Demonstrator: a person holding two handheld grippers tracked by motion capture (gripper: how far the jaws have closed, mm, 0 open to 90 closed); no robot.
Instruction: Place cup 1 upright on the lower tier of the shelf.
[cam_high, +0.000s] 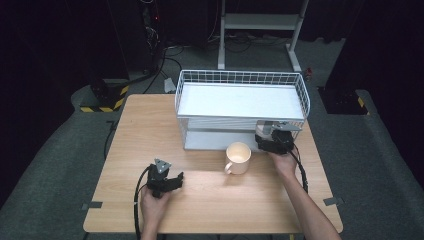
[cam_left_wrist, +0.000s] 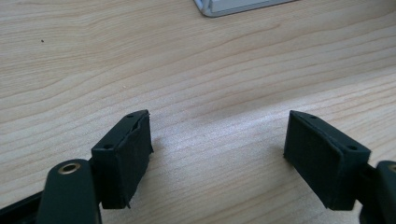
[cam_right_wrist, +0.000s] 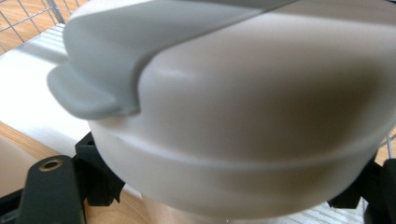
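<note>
A pale round container (cam_right_wrist: 261, 107) with a grey lid (cam_right_wrist: 116, 51) that has a small tab sits between the jaws of my right gripper (cam_right_wrist: 229, 186), which is shut on it. In the high view that gripper (cam_high: 270, 137) holds the container (cam_high: 264, 128) at the right end of the lower shelf of a white wire rack (cam_high: 240, 75). A cream mug (cam_high: 238, 157) stands upright on the table just in front of the rack, left of my right hand. My left gripper (cam_high: 170, 182) rests low on the wooden table (cam_high: 210, 200) at the front left, open (cam_left_wrist: 217, 149), with bare wood between its pads.
The rack's upper shelf (cam_high: 240, 100) is a flat white board with a wire rim. Its base corner (cam_left_wrist: 219, 8) shows beyond the left jaws. Past the table's far edge stand a metal frame (cam_high: 260, 22) and cables on the floor.
</note>
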